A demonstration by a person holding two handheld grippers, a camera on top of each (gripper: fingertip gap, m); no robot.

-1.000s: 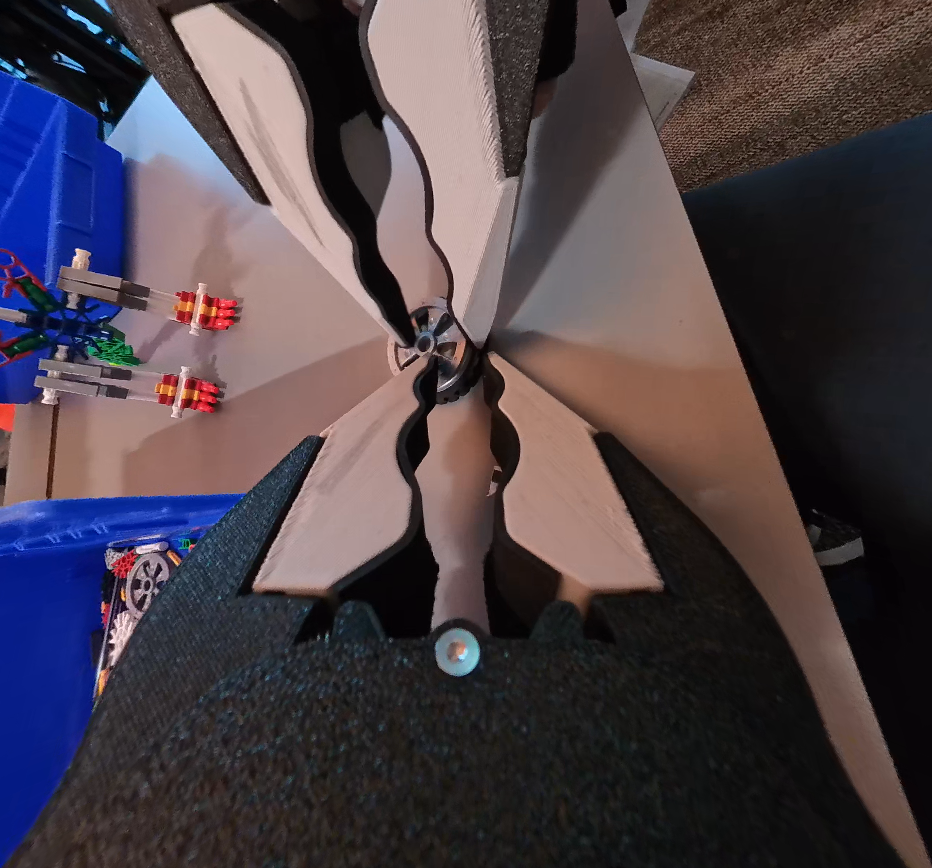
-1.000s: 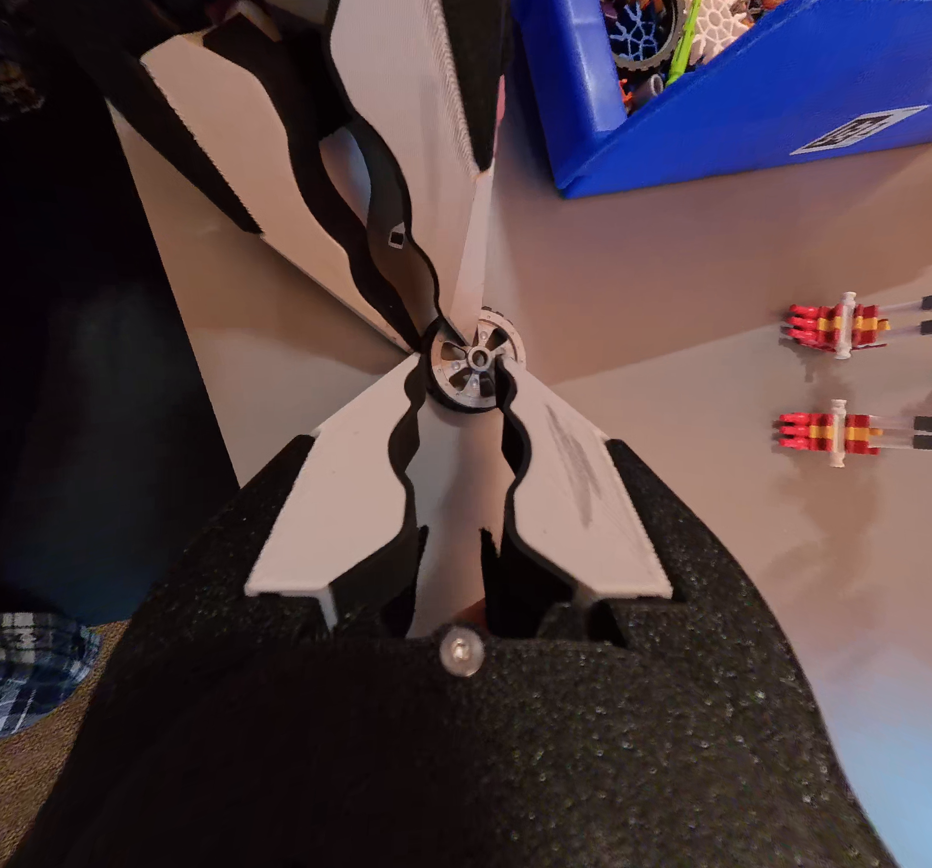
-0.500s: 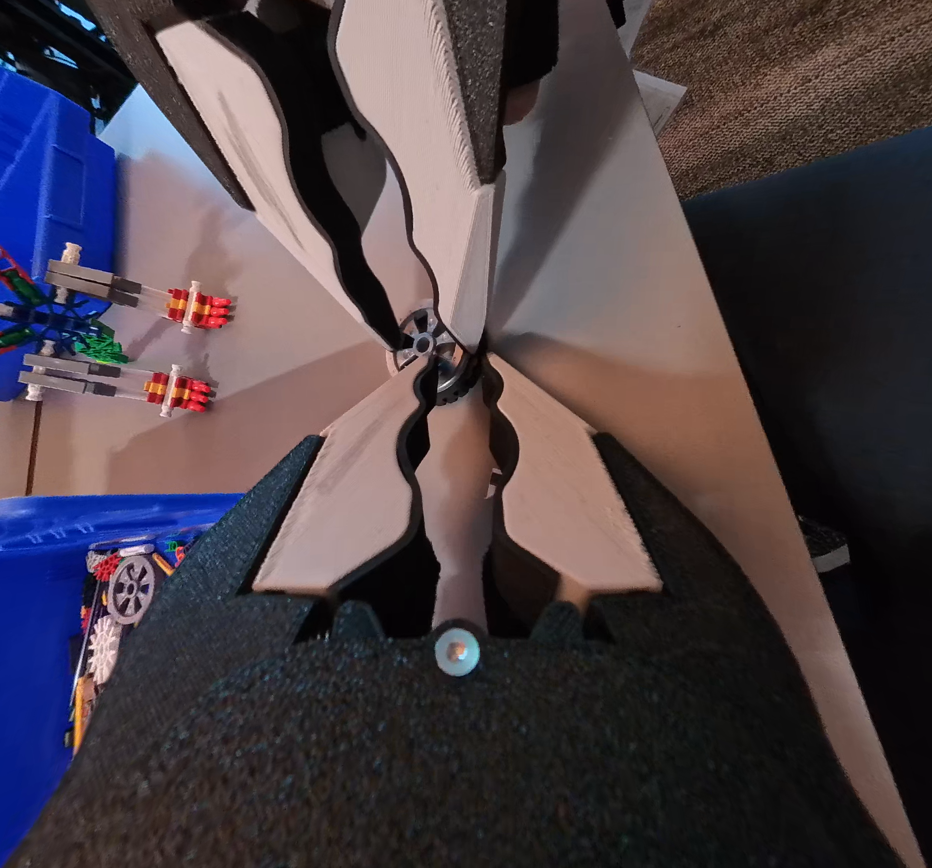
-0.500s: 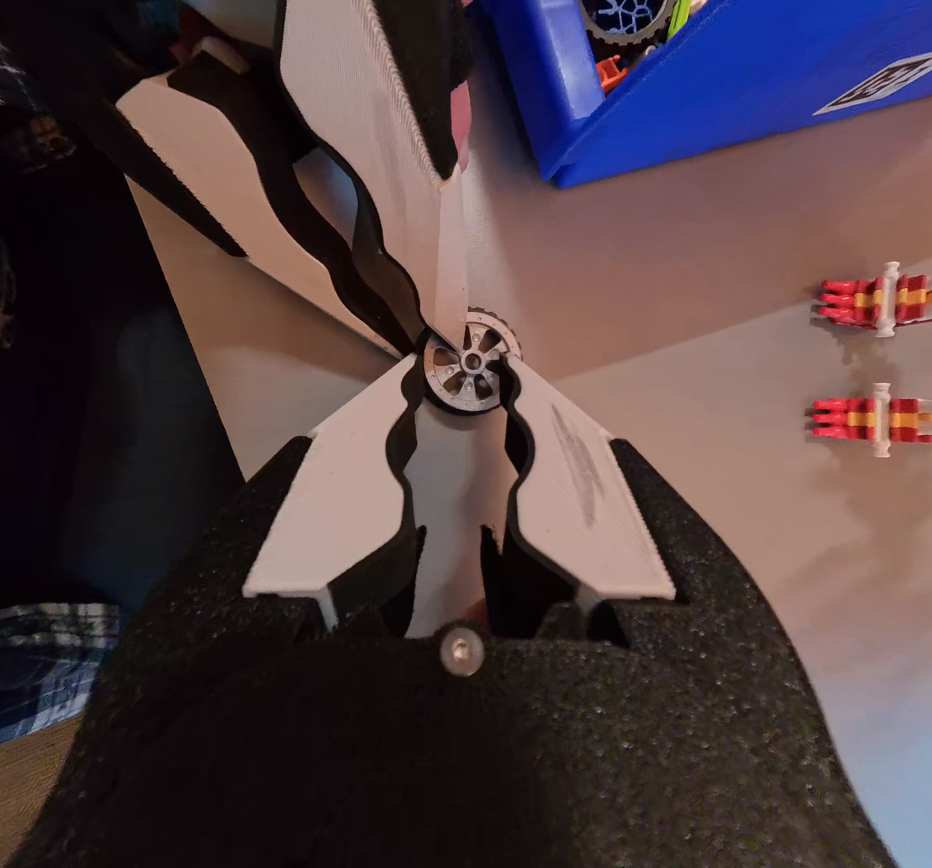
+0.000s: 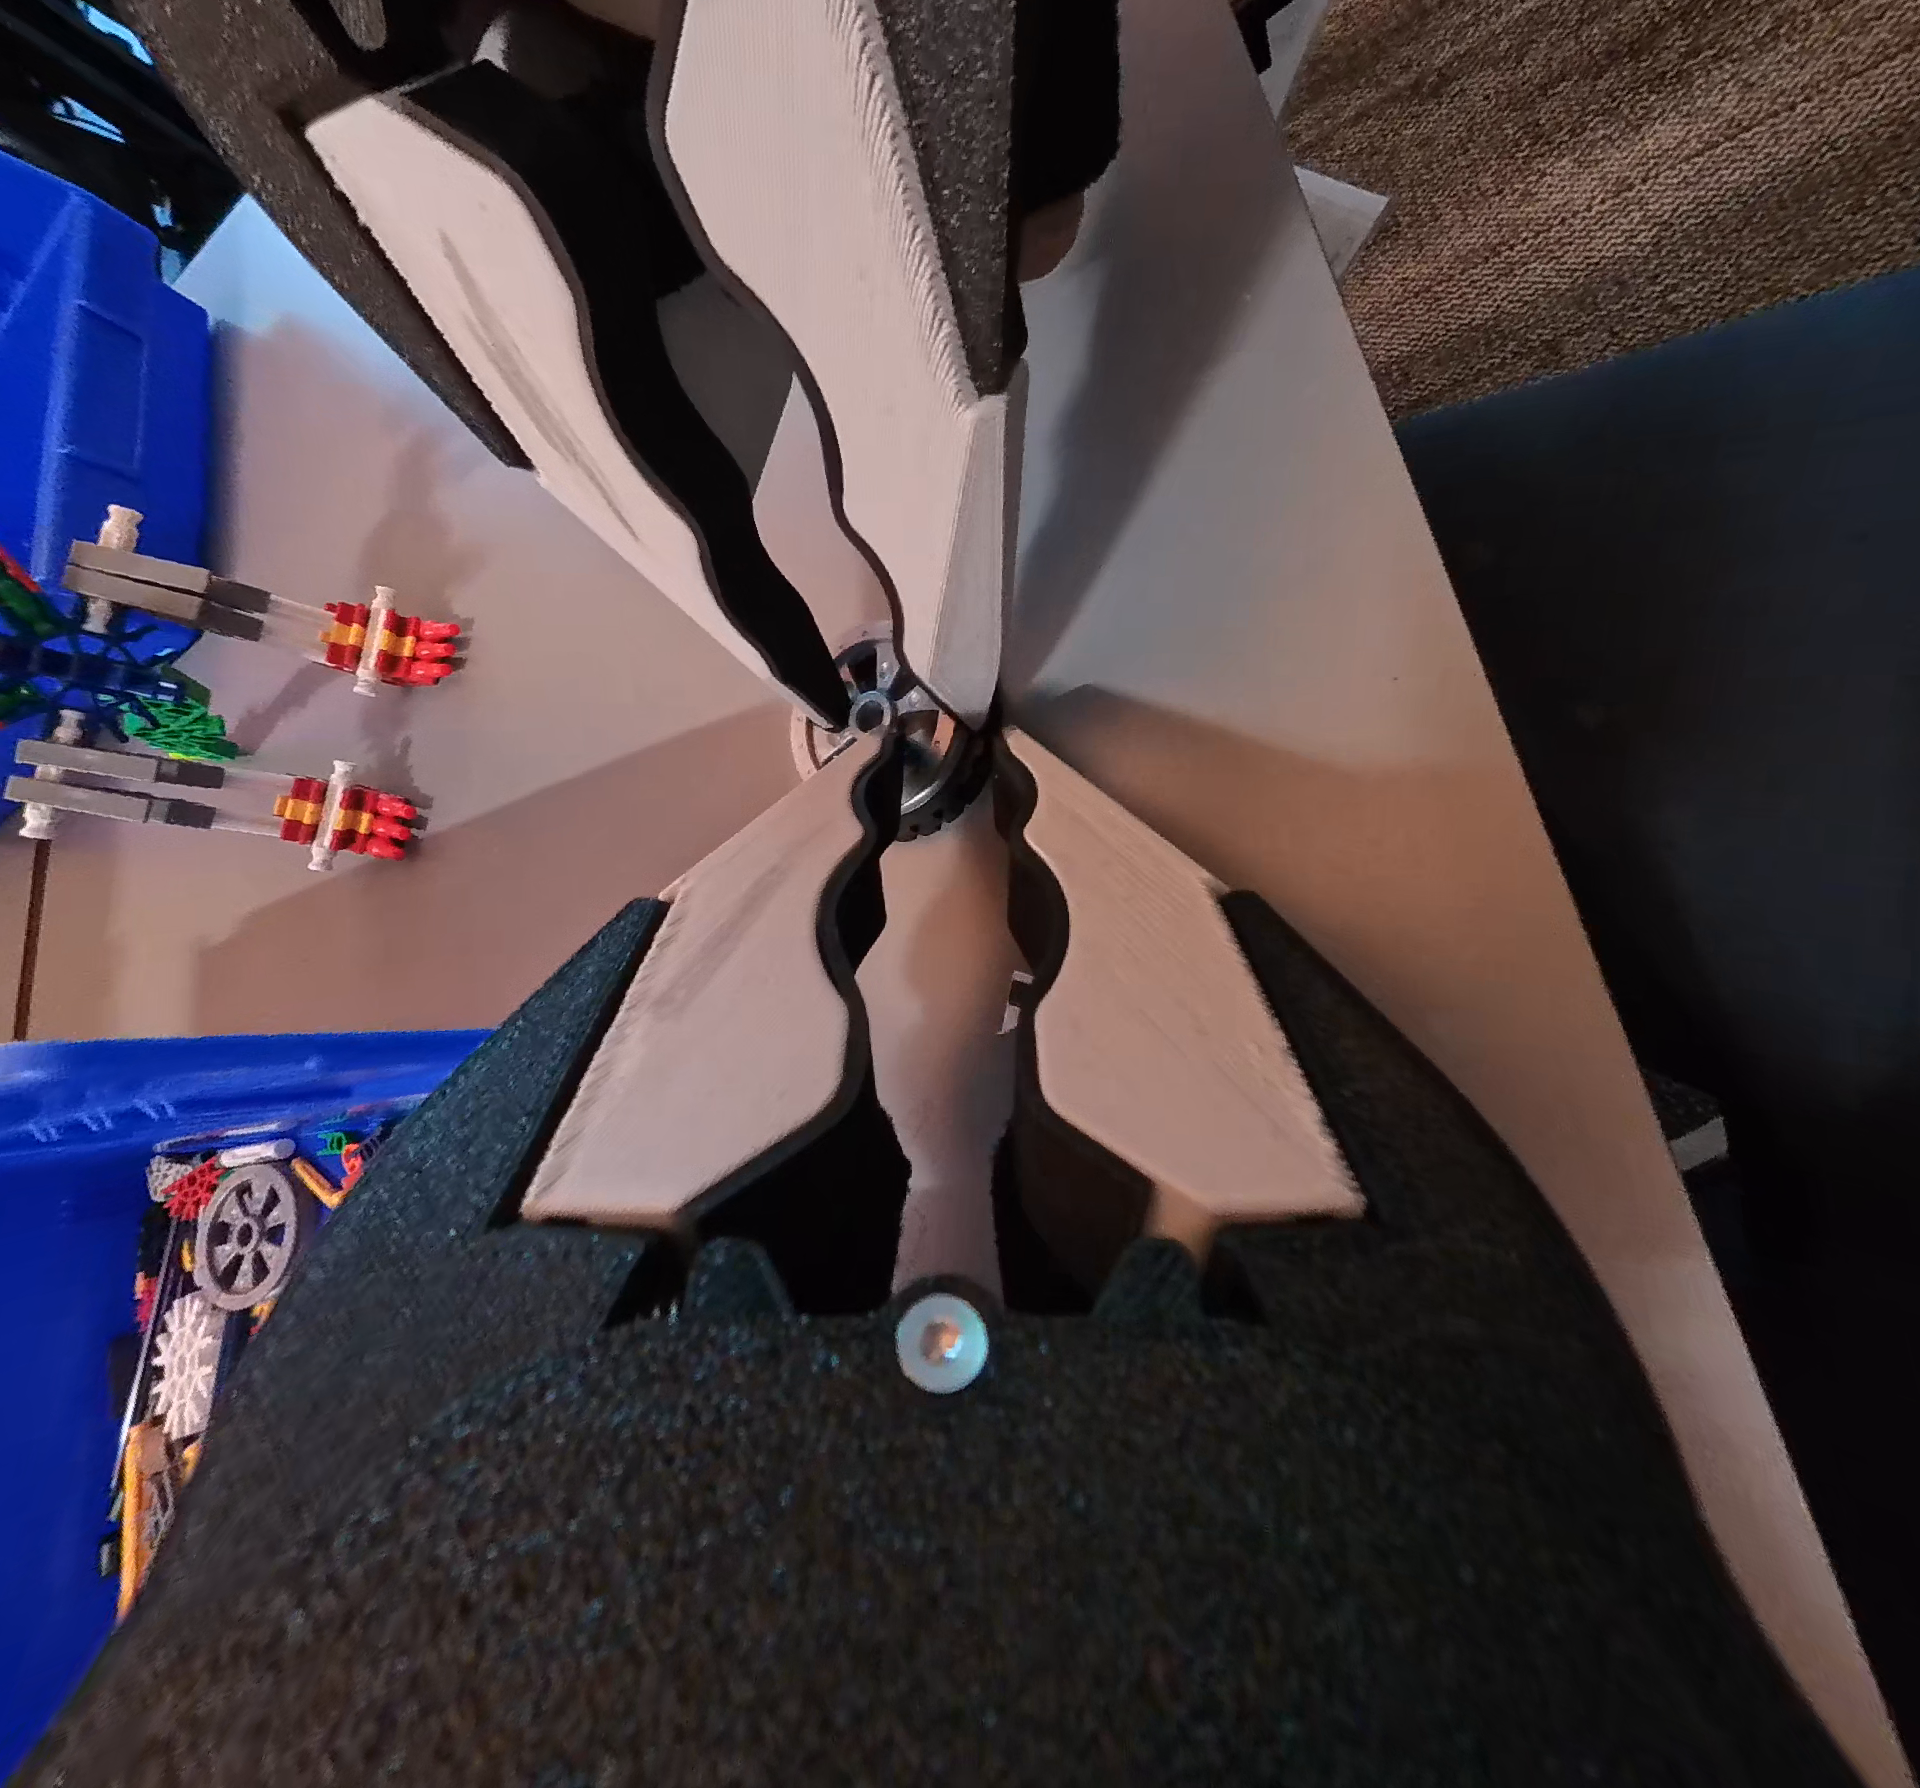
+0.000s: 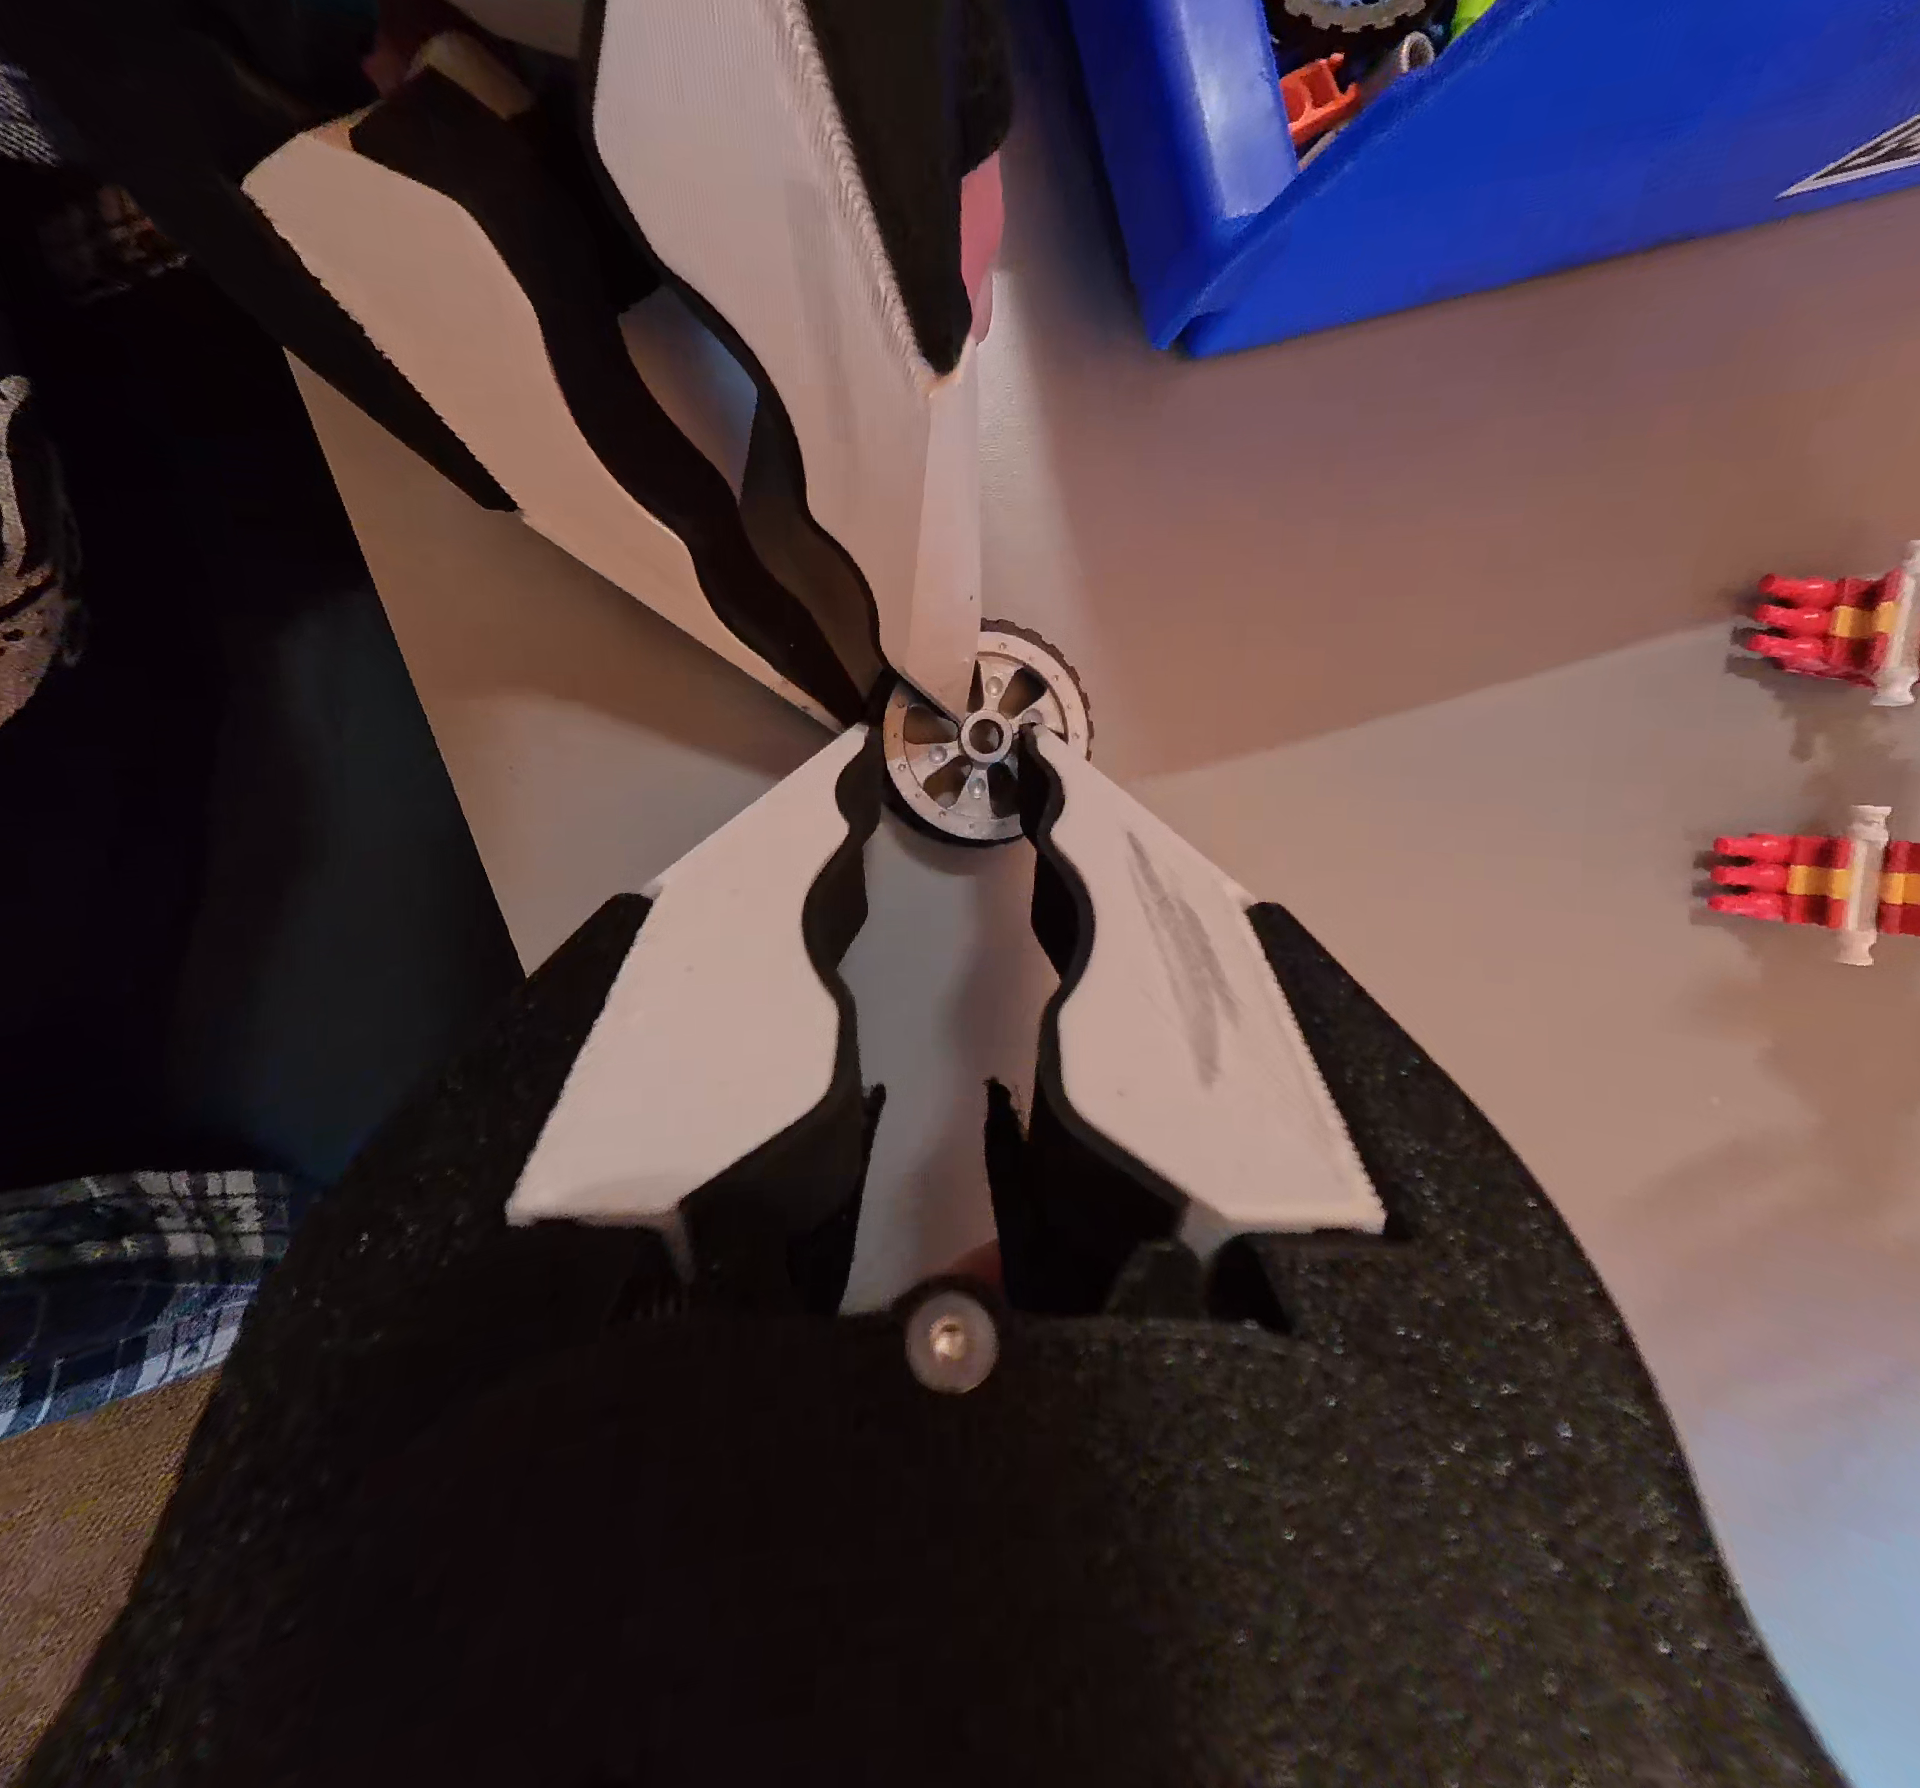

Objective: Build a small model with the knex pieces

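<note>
Near the table's front edge: both grippers meet on one small wheel.
Left wrist view: left gripper, jaws clamped on the wheel tyre, above the table; toy assemblies lie well apart. Right wrist view: right gripper, jaws clamped on the wheel; blue bin behind. Judged light, stiff hub, grippy tyre; hold by the rim.

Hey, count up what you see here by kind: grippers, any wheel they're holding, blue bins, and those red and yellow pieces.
Grippers: 2, the left gripper and the right gripper, both closed on one wheel
Held wheel: 1
Blue bins: 2
Red-and-yellow pieces: 2
Total: 7
</note>
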